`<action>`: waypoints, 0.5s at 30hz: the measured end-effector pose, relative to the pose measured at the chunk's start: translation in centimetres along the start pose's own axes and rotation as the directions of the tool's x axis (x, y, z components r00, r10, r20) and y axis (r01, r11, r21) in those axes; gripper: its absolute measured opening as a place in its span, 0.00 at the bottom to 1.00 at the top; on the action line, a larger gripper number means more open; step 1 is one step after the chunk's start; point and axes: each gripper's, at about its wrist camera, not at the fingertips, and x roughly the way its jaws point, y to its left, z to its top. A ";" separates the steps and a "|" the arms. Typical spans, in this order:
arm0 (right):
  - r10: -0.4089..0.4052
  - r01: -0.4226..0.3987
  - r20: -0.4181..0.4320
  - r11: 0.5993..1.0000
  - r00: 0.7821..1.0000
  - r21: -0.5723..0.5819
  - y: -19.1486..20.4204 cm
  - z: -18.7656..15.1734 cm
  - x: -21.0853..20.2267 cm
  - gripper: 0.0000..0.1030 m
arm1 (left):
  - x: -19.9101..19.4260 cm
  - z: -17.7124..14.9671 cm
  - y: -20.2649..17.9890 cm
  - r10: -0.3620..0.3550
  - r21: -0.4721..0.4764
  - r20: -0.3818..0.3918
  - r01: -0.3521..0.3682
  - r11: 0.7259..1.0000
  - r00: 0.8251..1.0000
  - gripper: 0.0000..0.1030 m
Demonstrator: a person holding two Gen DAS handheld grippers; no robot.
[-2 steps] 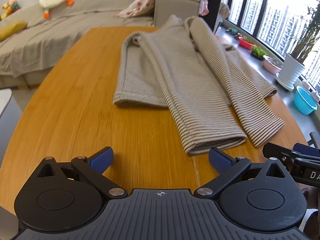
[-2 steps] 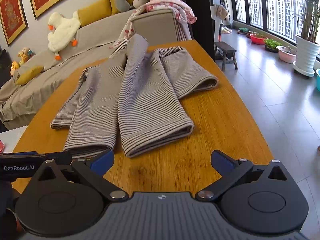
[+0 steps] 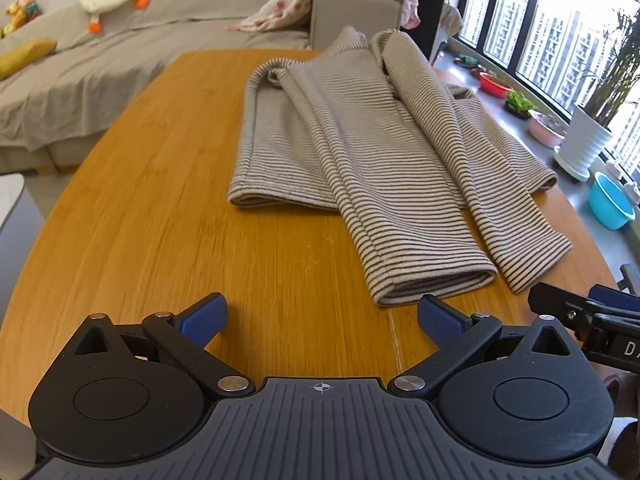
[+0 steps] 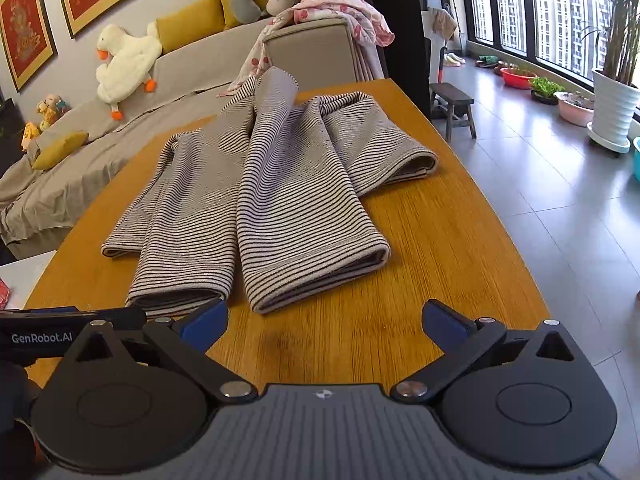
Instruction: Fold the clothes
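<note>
The left gripper point(image 3: 322, 316) is hovering low over the wooden table point(image 3: 160, 200) with its jaws standing wide apart and holding nothing, and the right gripper point(image 4: 324, 318) is doing the same just beside it, also spread wide and empty. From the left gripper, the striped garment point(image 3: 360, 152) is lying ahead toward 1 o'clock; from the right gripper it is lying toward 11 o'clock, so it is sitting between the two lines of sight. Its long axis is running away from the tongs, from 6 to 12 o'clock, with the two cuffed ends pointing at the grippers. The wide end point(image 4: 320, 276) is lying near the right gripper's left finger, and the narrower end point(image 4: 176, 298) seems to be touching that finger, though the finger is hiding the contact. I judge that each gripper is equally near to an end.
</note>
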 end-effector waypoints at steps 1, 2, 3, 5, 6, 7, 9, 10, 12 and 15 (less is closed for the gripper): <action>0.000 0.000 0.003 1.000 1.000 -0.003 0.0 0.0 0.1 1.00 | -0.2 0.0 -0.2 0.001 0.009 0.011 -0.001 1.000 1.000 1.00; -0.002 0.002 0.006 1.000 1.000 -0.006 0.0 0.0 0.1 1.00 | -0.4 -0.3 -0.4 0.007 0.019 0.025 -0.008 1.000 1.000 1.00; -0.006 0.006 0.010 1.000 1.000 -0.013 -0.1 0.0 0.2 1.00 | -0.7 -0.8 -0.8 0.017 0.030 0.041 -0.018 0.999 0.999 1.00; -0.013 0.015 0.031 0.999 0.999 -0.034 0.3 -0.2 0.2 1.00 | -0.8 -1.7 -0.5 0.010 0.026 0.043 -0.012 1.000 0.999 1.00; -0.016 0.018 0.041 0.999 0.999 -0.044 0.6 -0.4 0.1 1.00 | -0.9 -2.0 -0.5 0.013 0.030 0.037 -0.014 0.999 0.999 1.00; -0.018 0.019 0.035 0.999 0.999 -0.047 0.7 -0.4 0.2 1.00 | -0.7 -2.0 -0.6 0.017 0.034 0.030 -0.018 0.999 0.999 1.00; -0.017 0.018 0.028 0.998 0.999 -0.053 0.7 -0.4 0.3 1.00 | -0.4 -1.3 -0.4 0.016 0.023 -0.004 -0.016 1.000 1.000 1.00; -0.015 0.016 0.028 0.998 0.999 -0.053 0.6 -0.5 0.2 1.00 | -0.5 -0.7 -0.2 0.013 0.010 -0.026 -0.013 1.000 1.000 1.00; -0.010 0.011 0.011 0.999 1.000 -0.046 0.3 -0.2 0.6 1.00 | 0.0 -0.5 0.0 0.008 0.002 -0.034 -0.008 1.000 0.999 1.00; -0.009 0.009 0.010 0.999 1.000 -0.046 0.2 -0.2 0.6 1.00 | 0.3 -0.5 0.0 0.007 -0.001 -0.037 -0.007 1.000 0.999 1.00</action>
